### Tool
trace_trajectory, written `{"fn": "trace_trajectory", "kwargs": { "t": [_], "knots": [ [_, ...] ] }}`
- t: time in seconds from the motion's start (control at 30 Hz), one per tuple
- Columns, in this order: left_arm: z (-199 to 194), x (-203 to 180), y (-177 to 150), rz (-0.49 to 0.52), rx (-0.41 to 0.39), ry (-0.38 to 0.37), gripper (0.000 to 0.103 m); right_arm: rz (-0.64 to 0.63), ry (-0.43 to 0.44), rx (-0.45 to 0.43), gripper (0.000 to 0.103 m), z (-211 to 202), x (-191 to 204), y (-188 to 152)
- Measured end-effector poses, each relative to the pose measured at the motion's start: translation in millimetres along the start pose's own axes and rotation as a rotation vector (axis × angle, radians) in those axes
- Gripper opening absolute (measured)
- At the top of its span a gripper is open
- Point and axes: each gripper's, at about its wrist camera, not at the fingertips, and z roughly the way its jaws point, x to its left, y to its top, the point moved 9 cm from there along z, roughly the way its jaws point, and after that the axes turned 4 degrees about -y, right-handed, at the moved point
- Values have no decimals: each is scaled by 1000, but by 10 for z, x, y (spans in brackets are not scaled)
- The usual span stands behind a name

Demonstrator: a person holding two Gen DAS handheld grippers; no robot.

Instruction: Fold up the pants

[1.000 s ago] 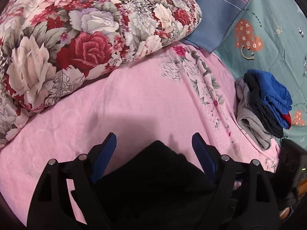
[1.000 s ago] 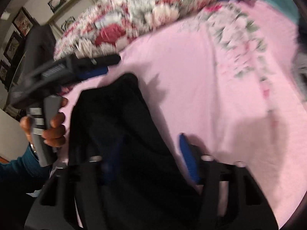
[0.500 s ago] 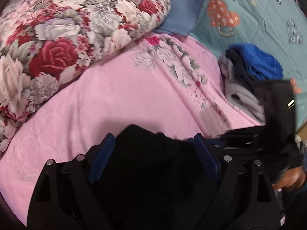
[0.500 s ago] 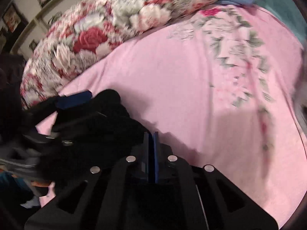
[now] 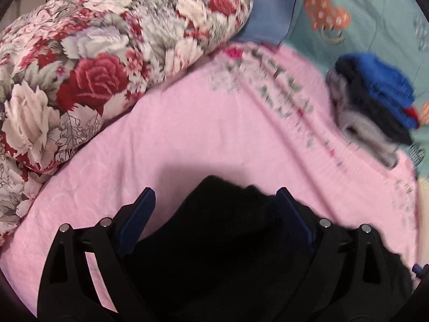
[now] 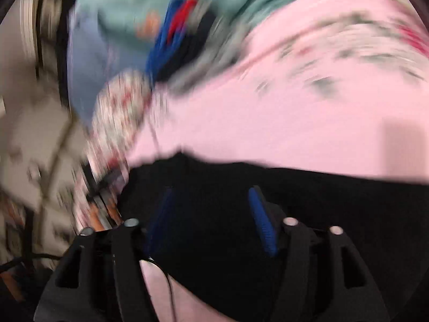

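**Left wrist view: black pants bunched between spread fingers on a pink bedspread**

Left wrist view shows the black pants [image 5: 230, 244] heaped on the pink bedspread [image 5: 214, 134], rising between the two blue-padded fingers of the left gripper [image 5: 214, 204], whose jaws stand wide apart around the cloth without pinching it. A floral quilt [image 5: 102, 53] lies rolled at the upper left, a blue pillow [image 5: 268, 8] and a teal sheet [image 5: 375, 26] behind it. A pile of folded clothes [image 5: 375, 102], blue, black and grey, sits at the bedspread's right edge.

The right wrist view is heavily blurred. The right gripper [image 6: 211, 209] is likewise spread, with the pants [image 6: 308, 201] lying under and between its fingers; whether it touches them I cannot tell.
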Motion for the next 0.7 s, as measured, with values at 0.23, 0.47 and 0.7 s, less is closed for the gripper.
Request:
{"fn": "trace_trajectory", "kwargs": {
  "t": [0.23, 0.47, 0.7],
  "knots": [
    [-266, -387, -67, -17, -6, -154, 93, 389, -204, -227, 82, -1402, -1228, -551],
    [-343, -772, -376, 69, 45, -184, 93, 447, -318, -158, 82, -1316, -1693, -764],
    [-370, -911, -495, 95, 68, -189, 93, 432, -159, -215, 82, -1039, -1960, -390]
  ]
}}
